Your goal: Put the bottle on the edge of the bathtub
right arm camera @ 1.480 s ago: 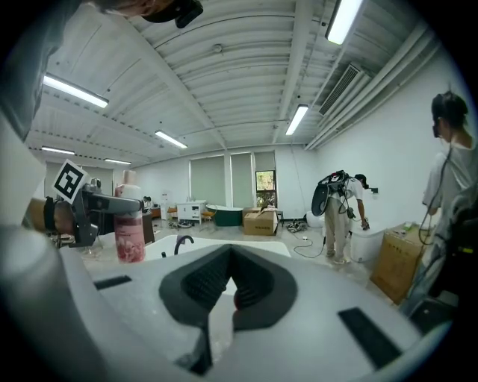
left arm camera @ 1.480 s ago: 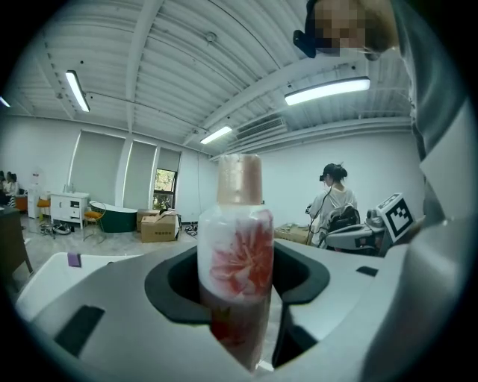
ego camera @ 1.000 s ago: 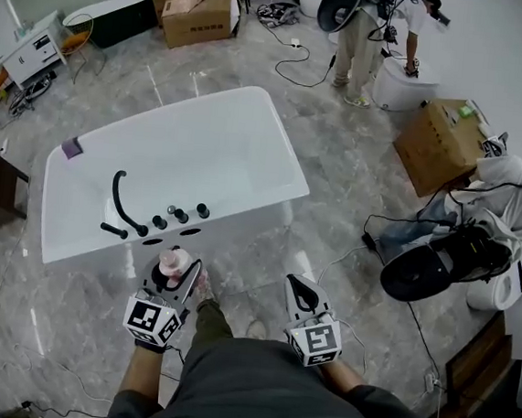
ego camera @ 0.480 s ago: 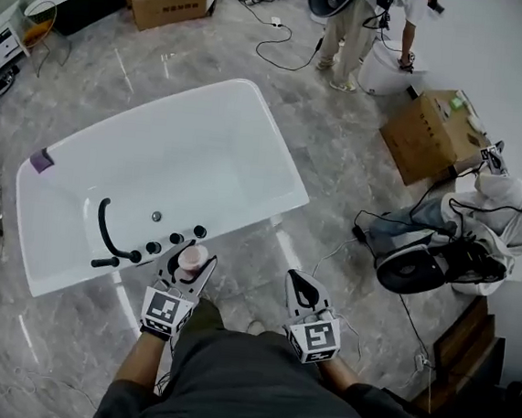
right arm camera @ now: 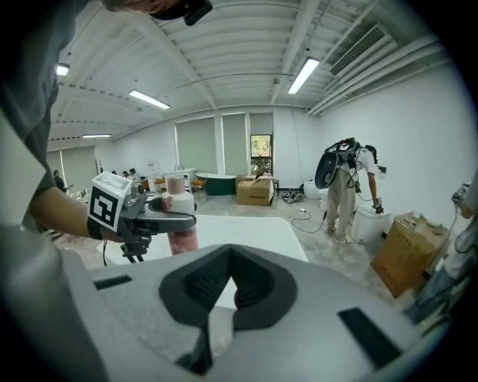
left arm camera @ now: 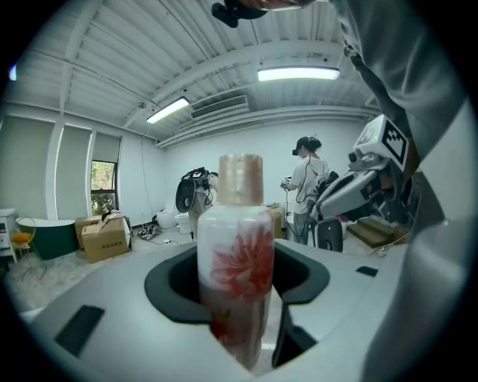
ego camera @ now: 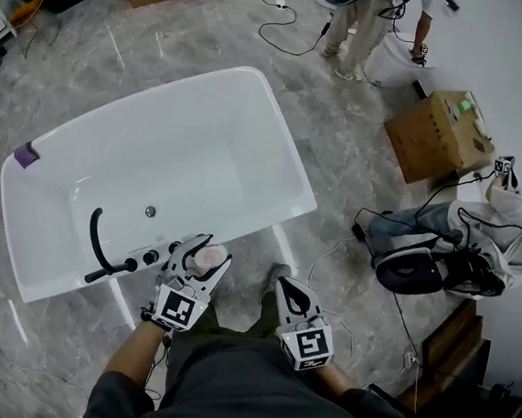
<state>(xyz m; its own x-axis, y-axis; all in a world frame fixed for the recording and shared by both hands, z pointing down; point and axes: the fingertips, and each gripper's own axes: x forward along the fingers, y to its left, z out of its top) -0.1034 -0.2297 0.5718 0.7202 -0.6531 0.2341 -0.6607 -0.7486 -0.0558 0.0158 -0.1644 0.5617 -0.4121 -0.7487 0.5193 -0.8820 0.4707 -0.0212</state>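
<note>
The left tool [ego camera: 204, 249] pinched the smooth, probably light and slippery bottle [left arm camera: 239, 257] low on its stiff body, upright over the near edge of the bathtub [ego camera: 258, 223] beside the taps [ego camera: 151, 257], while the right tool [ego camera: 287, 289] hung pressed together, empty.

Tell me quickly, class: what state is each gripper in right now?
Left gripper: jaws closed on the bottle.
Right gripper: jaws closed, holding nothing.
</note>
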